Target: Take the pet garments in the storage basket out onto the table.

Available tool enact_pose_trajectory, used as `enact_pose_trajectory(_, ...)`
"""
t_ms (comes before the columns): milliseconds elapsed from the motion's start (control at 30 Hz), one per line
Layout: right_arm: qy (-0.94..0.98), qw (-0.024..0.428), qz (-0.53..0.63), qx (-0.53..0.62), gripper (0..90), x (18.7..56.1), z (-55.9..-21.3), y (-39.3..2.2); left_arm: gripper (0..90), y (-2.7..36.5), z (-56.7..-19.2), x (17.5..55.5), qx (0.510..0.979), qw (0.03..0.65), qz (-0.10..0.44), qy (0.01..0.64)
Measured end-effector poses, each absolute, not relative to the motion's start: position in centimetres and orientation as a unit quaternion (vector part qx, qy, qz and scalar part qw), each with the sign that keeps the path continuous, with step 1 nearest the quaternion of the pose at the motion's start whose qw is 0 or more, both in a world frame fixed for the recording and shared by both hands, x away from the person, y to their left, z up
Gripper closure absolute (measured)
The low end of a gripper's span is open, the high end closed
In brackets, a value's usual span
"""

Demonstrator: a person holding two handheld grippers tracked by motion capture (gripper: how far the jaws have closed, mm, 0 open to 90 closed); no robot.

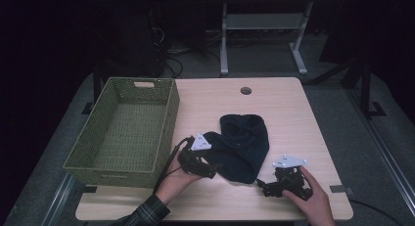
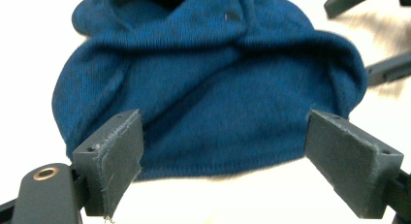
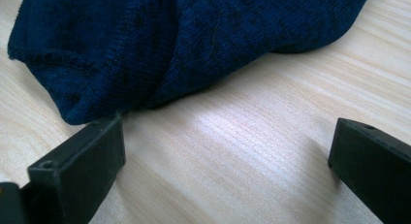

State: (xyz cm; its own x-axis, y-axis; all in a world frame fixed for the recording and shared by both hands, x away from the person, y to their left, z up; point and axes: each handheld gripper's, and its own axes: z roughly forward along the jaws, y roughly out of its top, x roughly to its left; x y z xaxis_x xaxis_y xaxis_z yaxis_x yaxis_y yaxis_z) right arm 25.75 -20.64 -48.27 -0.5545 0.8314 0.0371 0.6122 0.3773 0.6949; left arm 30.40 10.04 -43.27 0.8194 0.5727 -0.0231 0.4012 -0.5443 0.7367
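Cap [image 2: 208, 88]: dark blue knit cloth, fine-ribbed, matt. My left claw [image 2: 223, 151] has matt grey pads with frayed edges. Bench [image 3: 252, 151] is pale wood grain, faintly sheened; basket [image 1: 122, 133] green woven.

A dark blue knit hat [image 1: 242, 145] lies flat and slack on the desk [image 1: 293, 113], just right of the green woven basket [image 1: 125, 133] and apart from it. Its fabric is a fine ribbed knit, rumpled into soft folds, with the opening turned toward the far side from the basket's near corner and a rounded, hemmed edge toward the front of the desk. In the left gripper view the hat [image 2: 203, 88] shows a stitched hem along its near edge; in the right gripper view its edge [image 3: 145, 49] rests directly on the pale wood.
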Motion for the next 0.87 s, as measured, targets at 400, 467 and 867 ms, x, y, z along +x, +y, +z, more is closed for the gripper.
enact_pose_trajectory(400, 0.815, 0.164, 0.339, 0.441, 0.0, 25.8, -48.3, -20.7, 13.0, 10.5, -46.3, 28.7, 0.883, 0.348, 0.118, 0.292)
enact_pose_trajectory(467, 0.815, 0.164, 0.339, 0.441, 0.0, 25.8, -48.3, -20.7, 12.9, 10.5, -46.6, 28.6, 0.885, 0.342, 0.12, 0.293)
enact_pose_trajectory(867, 0.815, 0.164, 0.339, 0.44, 0.0, 25.8, -48.3, -20.7, 12.8, 11.0, -47.8, 28.2, 0.874, 0.37, 0.122, 0.291)
